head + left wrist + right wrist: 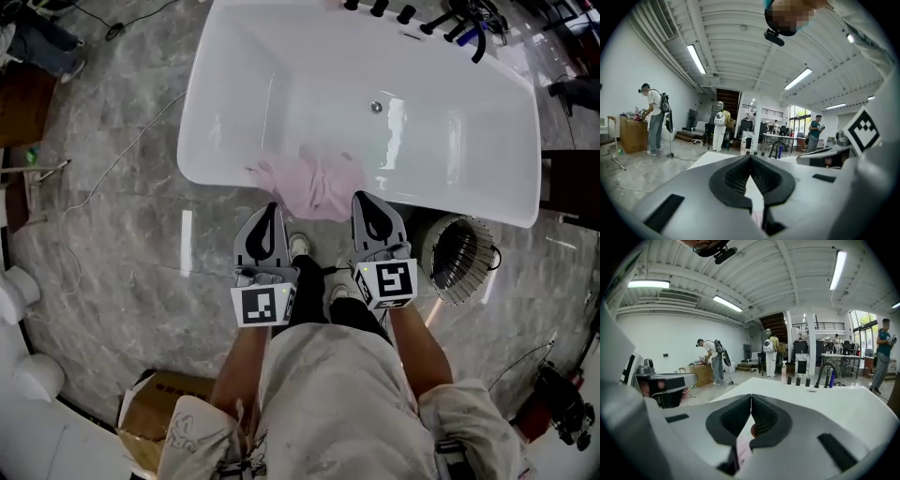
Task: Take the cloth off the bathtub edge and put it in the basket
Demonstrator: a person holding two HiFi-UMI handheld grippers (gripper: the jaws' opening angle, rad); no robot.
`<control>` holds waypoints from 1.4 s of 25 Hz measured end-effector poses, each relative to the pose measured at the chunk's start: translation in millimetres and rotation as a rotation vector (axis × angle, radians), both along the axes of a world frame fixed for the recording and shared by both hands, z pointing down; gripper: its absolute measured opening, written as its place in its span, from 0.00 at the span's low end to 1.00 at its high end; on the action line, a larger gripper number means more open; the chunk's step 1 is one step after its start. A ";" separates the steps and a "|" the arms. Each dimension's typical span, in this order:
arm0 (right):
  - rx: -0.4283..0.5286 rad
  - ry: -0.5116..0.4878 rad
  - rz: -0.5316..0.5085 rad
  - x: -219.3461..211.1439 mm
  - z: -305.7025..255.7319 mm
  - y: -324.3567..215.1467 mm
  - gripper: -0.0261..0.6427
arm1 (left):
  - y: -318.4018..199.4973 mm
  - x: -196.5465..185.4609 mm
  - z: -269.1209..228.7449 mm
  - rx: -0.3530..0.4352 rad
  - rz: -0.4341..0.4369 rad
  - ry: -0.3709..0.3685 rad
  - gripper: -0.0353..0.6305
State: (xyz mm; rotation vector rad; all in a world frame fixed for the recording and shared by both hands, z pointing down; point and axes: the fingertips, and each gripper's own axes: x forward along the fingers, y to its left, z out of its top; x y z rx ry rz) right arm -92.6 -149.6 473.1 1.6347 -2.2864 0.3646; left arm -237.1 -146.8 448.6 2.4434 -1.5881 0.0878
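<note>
cloth (314,183) on bathtub (441,202) rim | 1 o'clock of left hand-held gripper (272,206), 11 o'clock of right hand-held gripper (361,196) | both clenched, empty | basket (461,258) at 4 o'clock, right nearer

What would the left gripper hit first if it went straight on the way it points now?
Most likely the pink cloth draped on the near rim of the bathtub: the left gripper, jaws together, points at its left part. Height is unclear from above, so it might pass over it.
</note>
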 end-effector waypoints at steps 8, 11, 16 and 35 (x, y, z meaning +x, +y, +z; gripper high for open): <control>-0.138 0.049 -0.046 -18.6 77.6 -2.8 0.02 | -4.6 -15.2 55.2 -0.078 0.008 -0.050 0.06; -0.202 0.048 -0.047 -23.2 108.3 -3.3 0.02 | -3.4 -20.0 70.3 -0.105 0.001 -0.067 0.06; -0.284 0.098 -0.087 -33.4 152.4 -5.4 0.03 | 1.3 -25.6 89.3 -0.144 -0.001 -0.071 0.06; -0.536 0.402 -0.339 -48.3 279.0 -6.4 0.42 | 19.2 -52.3 146.5 -0.263 -0.029 -0.068 0.06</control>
